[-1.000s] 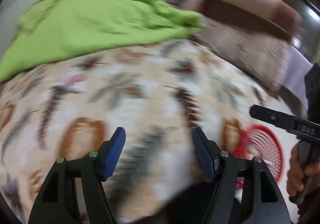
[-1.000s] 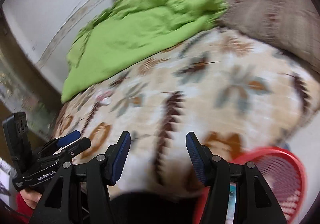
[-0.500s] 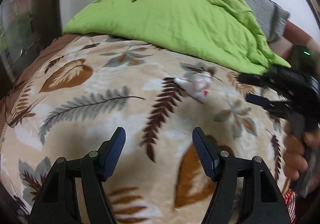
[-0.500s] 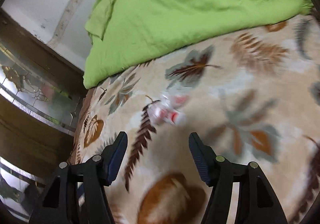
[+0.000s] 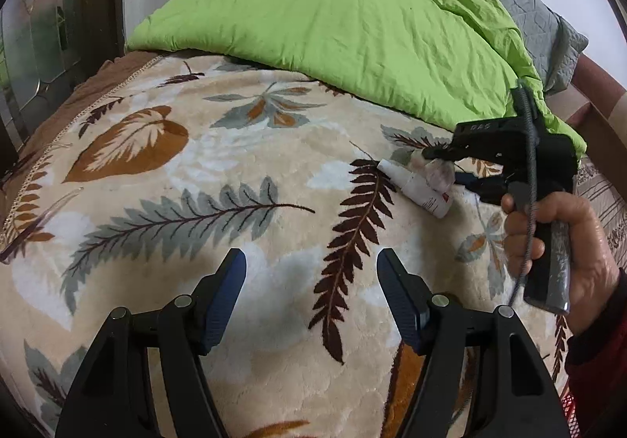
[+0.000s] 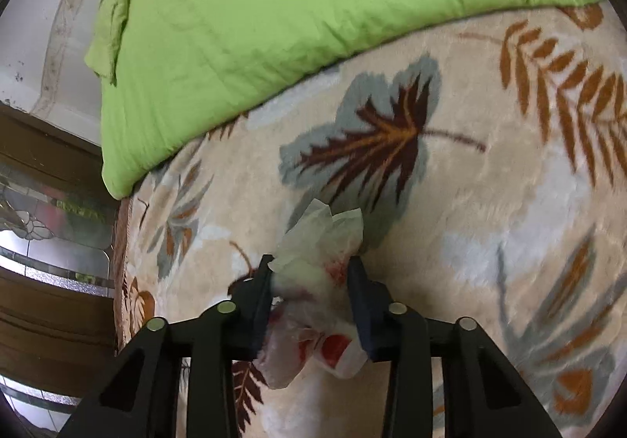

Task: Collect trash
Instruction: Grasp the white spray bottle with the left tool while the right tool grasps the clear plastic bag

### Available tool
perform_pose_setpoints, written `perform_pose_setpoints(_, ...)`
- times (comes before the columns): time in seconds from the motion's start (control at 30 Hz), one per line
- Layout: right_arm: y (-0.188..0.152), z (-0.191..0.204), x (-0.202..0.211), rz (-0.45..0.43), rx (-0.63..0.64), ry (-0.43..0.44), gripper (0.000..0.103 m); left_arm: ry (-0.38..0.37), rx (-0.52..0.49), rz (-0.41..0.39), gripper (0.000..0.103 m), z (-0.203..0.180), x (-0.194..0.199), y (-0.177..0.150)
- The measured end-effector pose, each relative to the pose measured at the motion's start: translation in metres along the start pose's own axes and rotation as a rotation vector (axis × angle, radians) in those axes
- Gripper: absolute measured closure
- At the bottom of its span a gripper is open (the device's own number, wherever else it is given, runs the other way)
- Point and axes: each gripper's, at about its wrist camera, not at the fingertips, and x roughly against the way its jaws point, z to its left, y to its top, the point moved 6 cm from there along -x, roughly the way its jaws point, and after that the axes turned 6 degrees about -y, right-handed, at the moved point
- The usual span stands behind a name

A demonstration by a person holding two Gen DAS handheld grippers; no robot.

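**R gripper pinching trash wad on bed**

L wrist view: left gripper (image 5: pixel 311 291) low over leaf-print blanket (image 5: pixel 235 171), jaws spread, nothing btwn blue pads, not touching fabric. Green duvet (image 5: pixel 352 19) heaped at far side, grey quilt (image 5: pixel 540 19) behind it. Right gripper (image 5: pixel 444 165) at right, gripped by a hand (image 5: pixel 564 238) w/ red sleeve; tips down on crumpled wrapper (image 5: pixel 435 173) atop blanket. White tube (image 5: pixel 415 189) lying flat just beside wrapper, touching it, nozzle end toward upper left.

R wrist view: right gripper (image 6: pixel 309 273) jaws just been closing, now pinching crumpled wrapper (image 6: pixel 317 281) — white tissue-like wad w/ red marks, bulging above and below pads. Blanket (image 6: pixel 490 203) underneath; duvet (image 6: pixel 313 7) across top. Tube not made out here.
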Motion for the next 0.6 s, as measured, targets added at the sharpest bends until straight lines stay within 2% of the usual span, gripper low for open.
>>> perform_pose_setpoints(0.1,0.003,-0.008,0.005,-0.053,0.083,-0.089,0.067,-0.012,0.007,0.016,0.035,-0.001,-0.006,-0.001)
perform_pose_setpoints(0.17,-0.002,-0.010,0.002,-0.054,0.151,-0.140,0.069,-0.015,0.007,0.021,0.035,-0.002,-0.007,-0.001)
perform_pose_setpoints(0.27,-0.027,0.003,0.003,-0.033,0.249,-0.106,0.070,-0.028,0.012,0.030,0.035,-0.004,-0.009,0.000)
perform_pose_setpoints(0.4,-0.068,0.019,0.005,0.035,0.292,-0.005,0.071,-0.062,0.019,0.046,0.035,-0.010,-0.016,0.008)
perform_pose_setpoints(0.6,-0.086,-0.002,0.045,-0.044,0.253,0.004,0.071,-0.099,-0.015,0.114,0.035,-0.029,-0.055,0.029)
